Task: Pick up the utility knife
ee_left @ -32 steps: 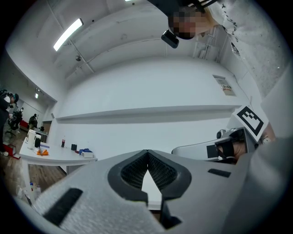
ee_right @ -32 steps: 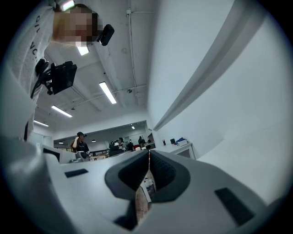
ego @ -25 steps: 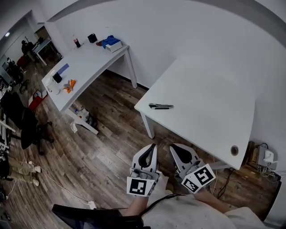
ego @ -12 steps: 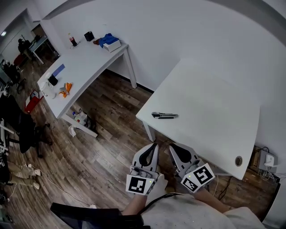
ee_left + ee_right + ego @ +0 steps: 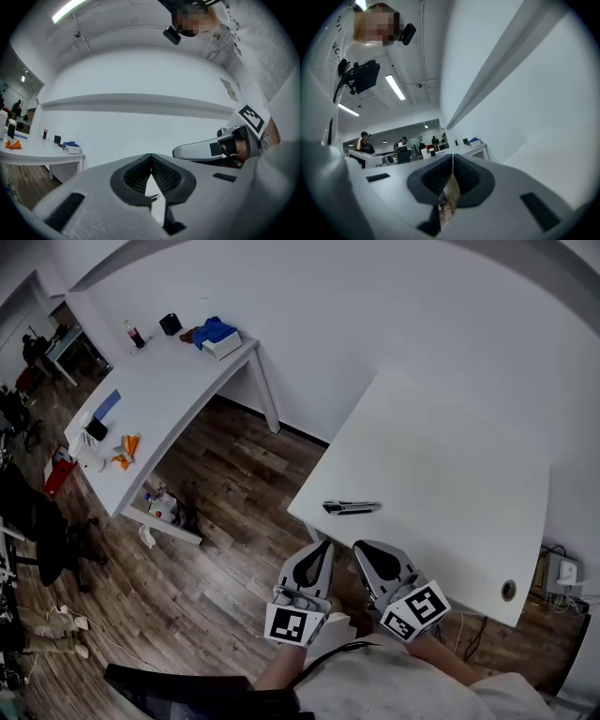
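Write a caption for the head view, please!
Both shut, the left gripper and right gripper hover short of the utility knife on the white table.

Noted plain white wall [image 5: 375, 306] along far side. Recorded dark wood-plank floor [image 5: 216, 521] throughout. Found white bench [image 5: 450, 484] set against wall, round cable port [image 5: 507, 591] near its corner. Logged second white bench [image 5: 159, 390] at left, cluttered. Observed black office chair [image 5: 37, 521] beyond; ceiling strip lights [image 5: 395, 87] lit.
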Demonstrator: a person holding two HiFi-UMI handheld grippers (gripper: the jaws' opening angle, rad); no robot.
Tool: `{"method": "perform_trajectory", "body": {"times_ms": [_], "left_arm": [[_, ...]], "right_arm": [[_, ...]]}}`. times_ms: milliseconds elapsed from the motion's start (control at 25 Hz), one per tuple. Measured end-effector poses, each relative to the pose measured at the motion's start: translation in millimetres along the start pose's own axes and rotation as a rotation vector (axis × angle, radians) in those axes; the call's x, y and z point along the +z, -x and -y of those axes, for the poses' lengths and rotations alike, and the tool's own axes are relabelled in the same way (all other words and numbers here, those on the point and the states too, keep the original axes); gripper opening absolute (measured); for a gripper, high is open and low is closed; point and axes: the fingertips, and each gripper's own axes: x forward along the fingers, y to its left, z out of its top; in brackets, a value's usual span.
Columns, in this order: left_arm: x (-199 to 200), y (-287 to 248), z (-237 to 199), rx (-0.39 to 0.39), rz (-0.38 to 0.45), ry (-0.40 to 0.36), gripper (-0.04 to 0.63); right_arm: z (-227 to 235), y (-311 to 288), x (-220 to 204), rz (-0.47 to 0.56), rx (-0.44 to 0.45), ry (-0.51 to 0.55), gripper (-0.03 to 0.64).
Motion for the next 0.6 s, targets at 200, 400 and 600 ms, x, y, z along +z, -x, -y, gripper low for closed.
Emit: {"method": "perform_trajectory", "body": {"times_ms": [200,400,600], "left_arm": [[-14.0,-19.5,-15.7,-0.026,-0.005,0.011,0.008],[-32.9,-32.7,-23.6,-0.041,-0.025,0.002,0.008],[-46.3,-41.0,-35.4,-0.024,-0.018,-0.014,0.008]], "right_arm": [[10.2,-19.6,-9.5,-0.011,-0.013,-0.018,0.009],[22.6,-31.8,-23.2,-0.051,-0.001,-0.007,0.009],[39.4,-45.7,-43.5,-0.095,0.041,0.053,0.009]]}}
